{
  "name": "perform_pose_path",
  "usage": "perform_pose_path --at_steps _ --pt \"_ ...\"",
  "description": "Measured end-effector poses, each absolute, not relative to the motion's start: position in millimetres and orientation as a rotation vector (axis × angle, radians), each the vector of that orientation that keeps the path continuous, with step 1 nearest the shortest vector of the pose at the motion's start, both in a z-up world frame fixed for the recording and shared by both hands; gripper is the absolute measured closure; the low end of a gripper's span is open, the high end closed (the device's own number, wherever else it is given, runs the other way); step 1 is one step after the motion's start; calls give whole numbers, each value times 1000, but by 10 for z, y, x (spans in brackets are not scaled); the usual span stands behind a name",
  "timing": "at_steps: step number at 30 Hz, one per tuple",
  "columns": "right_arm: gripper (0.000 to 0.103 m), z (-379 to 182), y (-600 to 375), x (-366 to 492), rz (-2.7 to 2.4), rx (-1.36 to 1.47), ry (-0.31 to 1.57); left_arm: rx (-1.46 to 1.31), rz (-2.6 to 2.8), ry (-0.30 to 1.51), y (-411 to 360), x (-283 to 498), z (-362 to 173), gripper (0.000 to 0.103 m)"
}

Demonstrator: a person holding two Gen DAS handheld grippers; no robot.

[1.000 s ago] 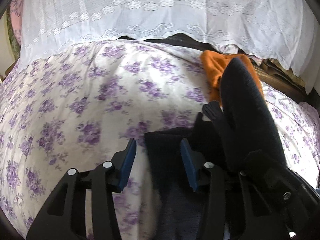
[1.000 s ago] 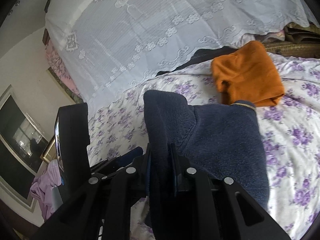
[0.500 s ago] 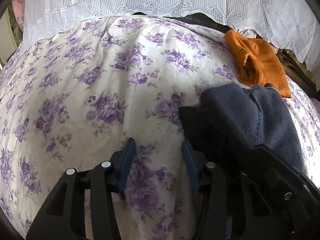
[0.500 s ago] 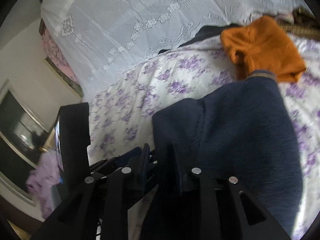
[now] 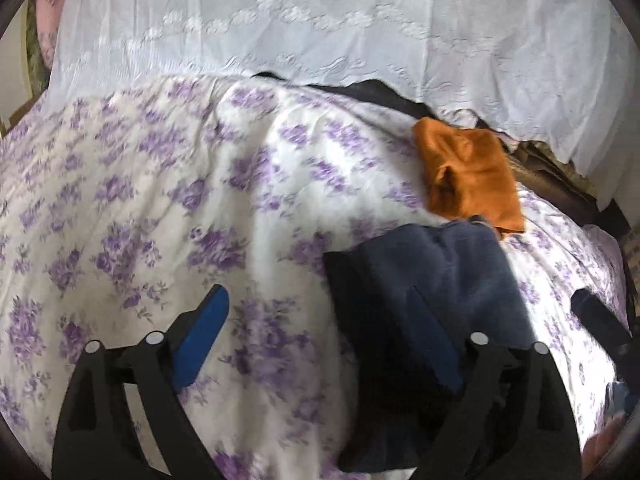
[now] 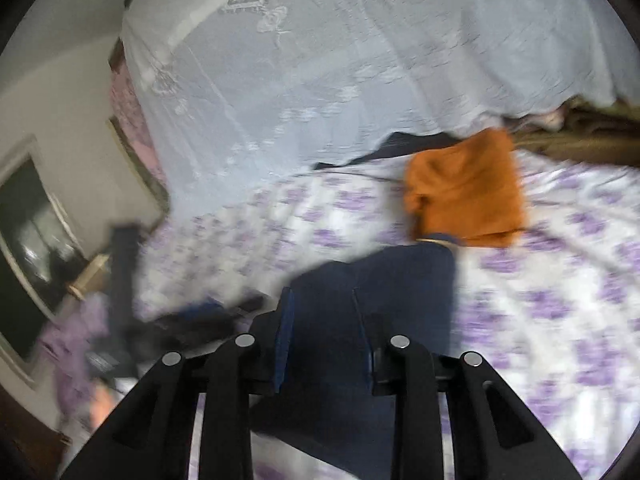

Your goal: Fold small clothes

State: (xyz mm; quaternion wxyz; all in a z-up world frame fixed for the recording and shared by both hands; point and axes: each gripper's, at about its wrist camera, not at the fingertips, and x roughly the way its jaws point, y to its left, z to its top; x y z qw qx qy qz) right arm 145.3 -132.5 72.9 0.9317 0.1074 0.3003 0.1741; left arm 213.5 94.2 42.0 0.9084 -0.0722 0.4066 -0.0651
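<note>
The left gripper point(image 5: 316, 340) hovers over the bed point(image 5: 140, 208) with its flowered sheet; its jaws have just been opening and stand wide apart, the right one over the left edge of the navy garment point(image 5: 432, 280), pads not pressing. The garment lies folded, near and centre-right. The right gripper point(image 6: 322, 320) has jaws just opened a little, the navy cloth between them, apparently loose. Farther right, a folded orange garment point(image 5: 468, 176) touches the navy one's far edge.

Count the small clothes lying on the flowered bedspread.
2: a navy garment near the camera and a folded orange garment just behind it, near the white lace cover. More may be hidden beneath that cover.
</note>
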Motion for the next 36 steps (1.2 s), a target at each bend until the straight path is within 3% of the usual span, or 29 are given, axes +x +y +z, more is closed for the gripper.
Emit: perform_pose_path --at_steps 9,17,29,36 --pt "80 219 -1492 1275 316 169 753 82 -143 830 308 1847 380 8" --pt "71 27 -1120 1261 311 32 774 59 -70 948 545 1873 -92 4" --pt "71 -59 -1197 1226 350 64 777 74 -57 904 515 1786 -145 4" --pt "63 111 -1375 1201 406 146 739 49 -88 875 544 1744 75 4"
